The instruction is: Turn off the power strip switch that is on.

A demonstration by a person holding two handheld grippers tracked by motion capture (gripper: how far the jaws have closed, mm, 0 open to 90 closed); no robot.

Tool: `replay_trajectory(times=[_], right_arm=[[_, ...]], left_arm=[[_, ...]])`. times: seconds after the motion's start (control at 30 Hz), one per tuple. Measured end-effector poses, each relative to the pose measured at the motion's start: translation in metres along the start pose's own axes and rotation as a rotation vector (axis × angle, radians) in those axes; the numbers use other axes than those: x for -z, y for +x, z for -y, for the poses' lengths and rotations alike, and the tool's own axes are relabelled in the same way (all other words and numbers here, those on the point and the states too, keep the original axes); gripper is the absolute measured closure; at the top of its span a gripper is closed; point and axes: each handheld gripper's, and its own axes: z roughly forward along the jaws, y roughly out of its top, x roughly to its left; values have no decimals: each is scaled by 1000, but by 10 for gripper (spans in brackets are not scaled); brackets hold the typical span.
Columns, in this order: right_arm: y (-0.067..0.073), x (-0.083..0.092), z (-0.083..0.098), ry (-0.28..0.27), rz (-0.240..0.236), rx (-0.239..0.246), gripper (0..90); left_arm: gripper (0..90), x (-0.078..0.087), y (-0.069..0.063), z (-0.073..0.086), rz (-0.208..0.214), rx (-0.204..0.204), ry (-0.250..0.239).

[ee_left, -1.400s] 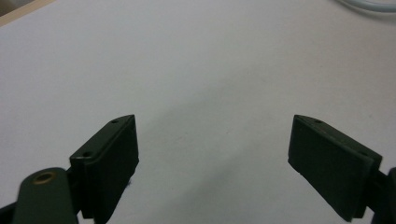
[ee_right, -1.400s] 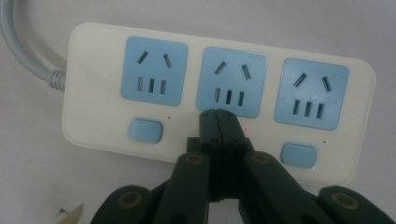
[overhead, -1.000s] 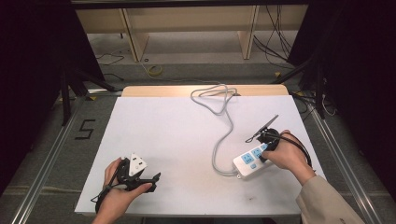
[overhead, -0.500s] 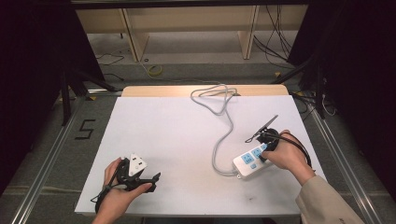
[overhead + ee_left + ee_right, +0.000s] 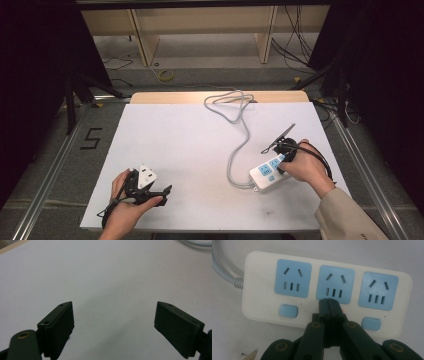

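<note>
The right gripper (image 5: 329,301), jaws pressed together on nothing, rests its tips on the power strip (image 5: 262,307) right where the middle socket's switch should sit; the strip's long axis runs crosswise to them. Its grey cable (image 5: 235,150) trails away beyond. The left gripper (image 5: 113,320), jaws spread, idles well apart over bare white table (image 5: 190,140).

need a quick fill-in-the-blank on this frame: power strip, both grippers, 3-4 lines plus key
The power strip has ___ blue socket panels.
The right gripper has its jaws ___, tips over the strip's middle switch.
The left gripper has its jaws ___, with only the white table between them.
The strip's grey cable runs toward the table's ___ edge in the high view.

Missing words: three; shut; open; far
</note>
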Motion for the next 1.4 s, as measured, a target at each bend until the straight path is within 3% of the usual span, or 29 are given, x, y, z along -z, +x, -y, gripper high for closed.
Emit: replay_trajectory(times=[1.4], right_arm=[[-2,1,3,-18,-34,-9,900]], left_arm=[[157,0,1,-1,-3,1,-5]])
